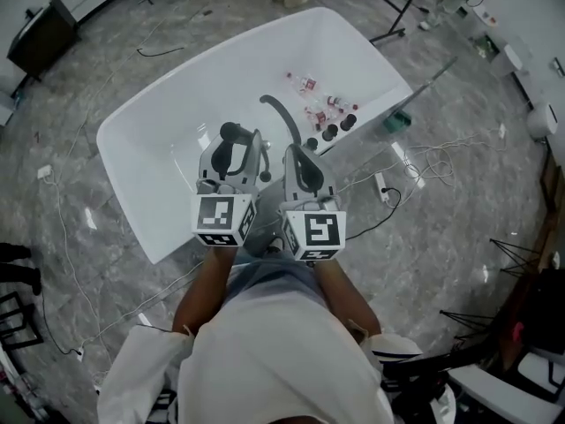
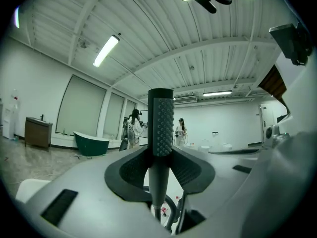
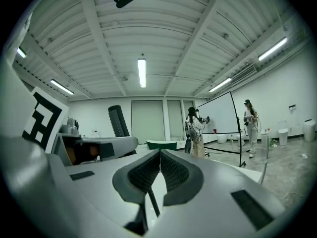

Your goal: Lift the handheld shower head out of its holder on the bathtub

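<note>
The handheld shower head [image 2: 161, 128], a dark grey studded wand, stands upright between the pads of my left gripper [image 2: 160, 155], which is shut on it. In the head view it shows as a dark knob [image 1: 231, 133] at the tip of the left gripper [image 1: 237, 141], held above the white bathtub [image 1: 168, 117]. The right gripper view catches it [image 3: 118, 120] at the left, raised off the tub. My right gripper [image 3: 160, 155] is shut with nothing in it, and it hovers beside the left one [image 1: 302, 155]. The curved dark faucet [image 1: 282, 113] rises from the tub's near rim.
Dark round knobs [image 1: 334, 129] and small bottles [image 1: 309, 87] sit on the tub's rim. Cables [image 1: 415, 162] trail over the marble floor to the right. A tripod leg [image 1: 402, 11] stands beyond the tub. Other people [image 3: 195, 128] work far off near a whiteboard [image 3: 220, 113].
</note>
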A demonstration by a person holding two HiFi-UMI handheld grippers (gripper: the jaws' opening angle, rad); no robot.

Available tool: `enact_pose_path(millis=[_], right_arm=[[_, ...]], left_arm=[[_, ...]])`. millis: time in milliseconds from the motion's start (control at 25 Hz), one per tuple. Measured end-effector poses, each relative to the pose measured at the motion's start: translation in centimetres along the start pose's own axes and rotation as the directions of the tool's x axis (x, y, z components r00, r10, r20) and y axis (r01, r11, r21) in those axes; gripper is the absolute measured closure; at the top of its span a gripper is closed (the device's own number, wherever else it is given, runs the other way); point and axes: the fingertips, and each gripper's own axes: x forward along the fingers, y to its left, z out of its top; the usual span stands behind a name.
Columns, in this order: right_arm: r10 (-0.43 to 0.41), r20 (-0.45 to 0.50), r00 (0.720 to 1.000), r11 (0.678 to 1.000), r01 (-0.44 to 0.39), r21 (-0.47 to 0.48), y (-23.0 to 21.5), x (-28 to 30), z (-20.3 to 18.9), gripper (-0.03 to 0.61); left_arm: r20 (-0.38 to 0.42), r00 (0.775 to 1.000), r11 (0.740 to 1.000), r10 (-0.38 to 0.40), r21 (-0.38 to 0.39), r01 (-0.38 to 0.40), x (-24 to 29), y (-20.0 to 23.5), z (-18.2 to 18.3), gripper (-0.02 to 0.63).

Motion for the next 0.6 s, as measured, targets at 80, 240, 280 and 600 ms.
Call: enact_pose_path(millis=[80, 240, 280, 600], right_arm=[[0.003, 0.005, 1.000, 1.000, -0.003, -0.006, 0.3, -0.4, 0.2, 0.560], [0.021, 0.005, 1.000, 1.000, -0.021, 0.001, 0.4, -1.6, 0.3, 0.560], [0.032, 0.007, 0.999, 1.000, -0.032, 0.002, 0.5, -1.9, 0.4, 0.560], [0.034, 0.010, 0.999, 0.999, -0.034, 0.004, -0.4, -1.6, 0.0, 0.560]], left_arm=[[-0.009, 1.000, 1.000, -0.007, 0.005, 0.007, -0.2, -0.6, -0.5, 0.468], [-0.021, 1.000, 1.000, -0.020, 0.019, 0.021, -0.3, -2.1, -1.0, 0.468], [-0.024, 0.999, 1.000, -0.021, 0.018, 0.022, -0.3, -2.4, -1.0, 0.468], [-0.036, 0.999, 1.000, 0.010, -0.008, -0.010, 0.0, -0.6, -1.7, 0.468]])
